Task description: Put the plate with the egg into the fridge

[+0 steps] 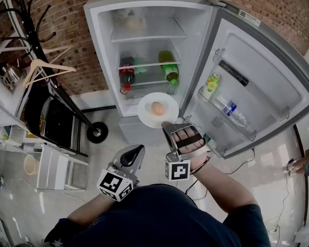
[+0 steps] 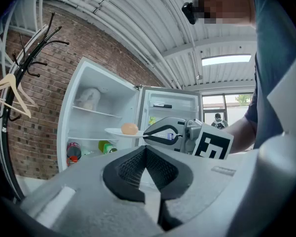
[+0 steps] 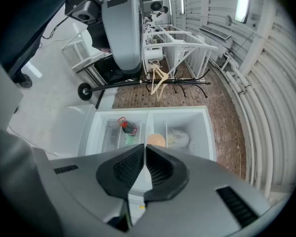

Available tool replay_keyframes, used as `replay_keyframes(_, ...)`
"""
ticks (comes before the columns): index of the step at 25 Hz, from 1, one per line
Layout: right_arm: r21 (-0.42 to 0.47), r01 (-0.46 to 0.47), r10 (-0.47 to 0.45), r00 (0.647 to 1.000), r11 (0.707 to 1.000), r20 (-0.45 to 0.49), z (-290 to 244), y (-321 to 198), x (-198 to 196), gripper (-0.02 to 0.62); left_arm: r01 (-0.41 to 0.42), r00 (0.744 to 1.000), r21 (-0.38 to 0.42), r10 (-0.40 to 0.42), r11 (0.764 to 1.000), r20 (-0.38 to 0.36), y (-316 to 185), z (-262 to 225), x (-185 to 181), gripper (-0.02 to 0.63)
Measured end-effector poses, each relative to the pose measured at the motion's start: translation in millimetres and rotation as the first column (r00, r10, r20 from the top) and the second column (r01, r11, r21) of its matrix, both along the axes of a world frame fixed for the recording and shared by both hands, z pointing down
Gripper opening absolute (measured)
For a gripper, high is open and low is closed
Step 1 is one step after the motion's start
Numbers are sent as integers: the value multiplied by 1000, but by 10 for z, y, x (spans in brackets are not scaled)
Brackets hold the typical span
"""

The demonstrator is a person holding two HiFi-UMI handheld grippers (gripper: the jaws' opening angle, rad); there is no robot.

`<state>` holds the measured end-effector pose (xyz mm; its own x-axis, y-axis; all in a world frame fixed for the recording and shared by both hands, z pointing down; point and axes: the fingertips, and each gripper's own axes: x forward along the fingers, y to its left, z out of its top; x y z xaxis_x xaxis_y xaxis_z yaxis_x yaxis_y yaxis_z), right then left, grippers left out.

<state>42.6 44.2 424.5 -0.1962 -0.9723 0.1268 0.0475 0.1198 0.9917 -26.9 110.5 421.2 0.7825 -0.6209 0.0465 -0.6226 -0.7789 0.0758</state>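
Note:
A white plate (image 1: 158, 109) with a brown egg (image 1: 157, 108) on it hangs in front of the open fridge (image 1: 100, 45), level with its lower shelves. My right gripper (image 1: 166, 123) is shut on the plate's near rim. In the right gripper view the plate (image 3: 140, 177) shows edge-on between the pads, with the egg (image 3: 156, 140) just beyond them. My left gripper (image 1: 139, 148) is lower and to the left, shut and empty. In the left gripper view its jaws (image 2: 145, 148) are closed, and beyond them are the plate (image 2: 113, 131), the egg (image 2: 129, 128) and the right gripper (image 2: 148, 135).
Inside the fridge are a dark cola bottle (image 1: 126, 72), a green bottle (image 1: 169, 66) and a pale bag (image 1: 134, 22) on the top shelf. The open door (image 1: 262, 81) at the right holds a water bottle (image 1: 229, 109). A coat rack with a hanger (image 1: 41, 66) and a wheeled cart (image 1: 98, 133) stand at the left.

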Motion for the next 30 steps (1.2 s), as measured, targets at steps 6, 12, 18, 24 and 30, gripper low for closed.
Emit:
replay_keyframes(6, -1, 3, -3, 1000, 1000, 2, 0, -11, 17, 21, 0, 1000, 1, 0, 1000, 5, 4, 4, 17, 3)
replay_keyframes(12, -5, 10, -10, 1000, 1000, 0, 15, -2, 27, 21, -2, 1000, 1, 2, 1000, 7, 21, 7, 45, 3)
replay_keyframes(18, -8, 17, -17, 1000, 1000, 2, 22, -18, 34, 21, 3, 1000, 1, -3, 1000, 10, 21, 14, 63, 3)
replay_keyframes(24, 1, 30, -30, 999, 1000, 13, 17, -101, 65, 21, 24, 1000, -3, -24, 1000, 18, 0, 27, 120, 3)
replay_keyframes(30, 16, 65, -65, 998, 998, 27, 16, -230, 126, 21, 76, 997, -1, -76, 997, 18, -10, 97, 218, 3)
